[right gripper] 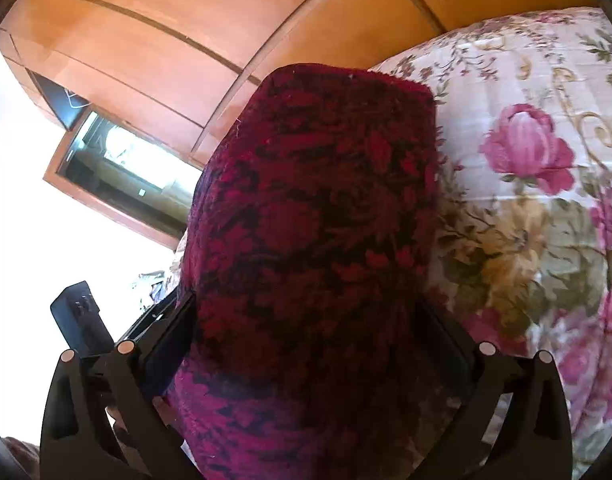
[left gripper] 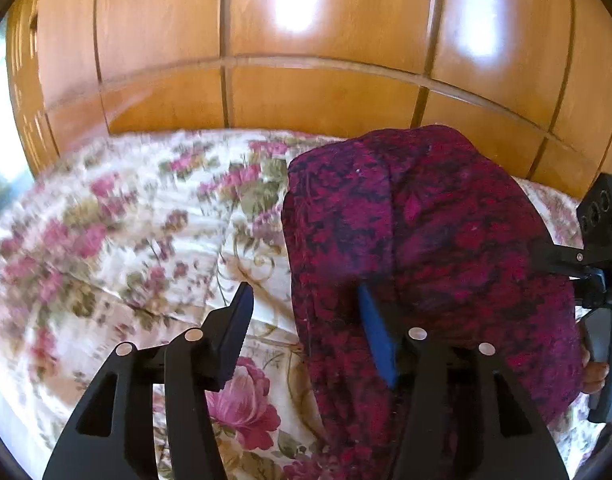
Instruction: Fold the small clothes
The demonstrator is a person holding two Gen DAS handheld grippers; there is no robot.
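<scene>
Both grippers hung over the floral bedspread point(left gripper: 106, 240) with jaws apart, gripping nothing, apparently so a fold could settle. Folded crimson-and-black patterned fabric point(left gripper: 425, 240) lay between the wide-spread fingers of the right gripper point(right gripper: 311, 340); the half-open left gripper point(left gripper: 306, 320) straddled its left edge, one blue pad point(left gripper: 375, 332) against the cloth.

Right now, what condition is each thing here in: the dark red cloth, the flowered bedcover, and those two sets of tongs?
Dark red garment: bunched in a raised heap on the bed, not flat or neatly folded.
Floral bedcover: spread over the bed, wrinkled.
Left tongs: open; one blue pad against the garment's edge, no pinch.
Right tongs: spread wide, the garment between its fingers; a grip cannot be confirmed.
Wooden wardrobe doors: closed.
</scene>
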